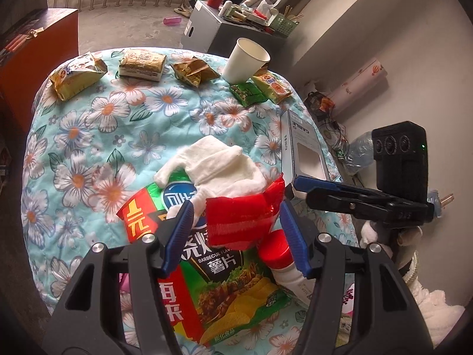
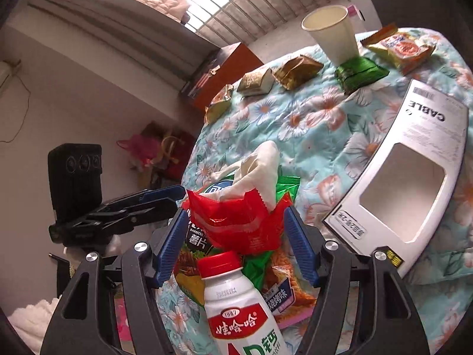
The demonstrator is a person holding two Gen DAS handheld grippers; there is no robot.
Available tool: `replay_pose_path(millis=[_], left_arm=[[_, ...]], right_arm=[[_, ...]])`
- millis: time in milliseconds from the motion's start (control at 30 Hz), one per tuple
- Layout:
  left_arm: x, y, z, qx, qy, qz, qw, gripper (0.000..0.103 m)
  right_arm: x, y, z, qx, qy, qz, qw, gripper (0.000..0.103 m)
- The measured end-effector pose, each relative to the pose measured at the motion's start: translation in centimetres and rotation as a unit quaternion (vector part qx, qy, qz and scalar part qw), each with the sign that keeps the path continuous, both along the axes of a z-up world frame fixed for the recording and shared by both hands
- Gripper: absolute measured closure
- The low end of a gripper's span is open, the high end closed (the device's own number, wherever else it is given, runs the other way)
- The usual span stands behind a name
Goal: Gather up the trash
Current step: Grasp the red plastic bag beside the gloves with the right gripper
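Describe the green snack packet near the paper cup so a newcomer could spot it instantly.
Start at the floral turquoise quilt and look to its far edge, where a white paper cup stands. The small shiny green foil packet lies at the cup's base. Its neighbours are gold or yellow wrappers; it alone is solid green there.

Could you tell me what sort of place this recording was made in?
Probably a lived-in room at home, perhaps a bedroom: snack packets lie on a floral quilt, a barred window lets in daylight, and a cluttered box stands on the bare floor.
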State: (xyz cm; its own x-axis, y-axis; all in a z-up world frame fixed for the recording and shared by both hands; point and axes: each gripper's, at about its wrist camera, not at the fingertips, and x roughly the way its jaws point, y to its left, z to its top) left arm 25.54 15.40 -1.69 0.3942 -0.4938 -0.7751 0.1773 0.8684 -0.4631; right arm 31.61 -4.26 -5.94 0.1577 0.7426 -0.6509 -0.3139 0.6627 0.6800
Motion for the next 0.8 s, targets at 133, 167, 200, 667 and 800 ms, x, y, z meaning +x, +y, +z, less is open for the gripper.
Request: replay_pose_path(millis=[133, 167, 200, 667, 800], left_arm=[[-0.7, 1.1, -0.8, -0.007, 0.003, 0.004, 1.0, 0.047], [-0.8, 1.3, -0.9, -0.008, 0.004, 0.005, 0.9999, 0.047], [-1.0, 1.6, -1.1, -0.01, 0.005, 0.005, 0.9999, 0.047], [-1.0, 1.1, -0.3, -0.005, -0.033, 0.008, 0.9994, 0.047], [-0.4, 0.0, 0.1, 0.015, -0.051, 0.007, 0.9986, 0.047]], right_arm=[[0.6, 1.1, -1.8, -0.012, 0.025, 0.005, 1.0, 0.038], [0.5, 1.3, -2.1, -0.014, 0.027, 0.007, 1.0, 0.041], [0.4, 1.5, -2.2, -0.017, 0.028, 0.009, 0.999, 0.047], [-1.9, -1.7, 1.6, -0.013, -0.044, -0.039, 0.998, 0.081], [-2.1, -4.9, 2.9, 0.01, -0.065, -0.095, 0.993, 0.081]])
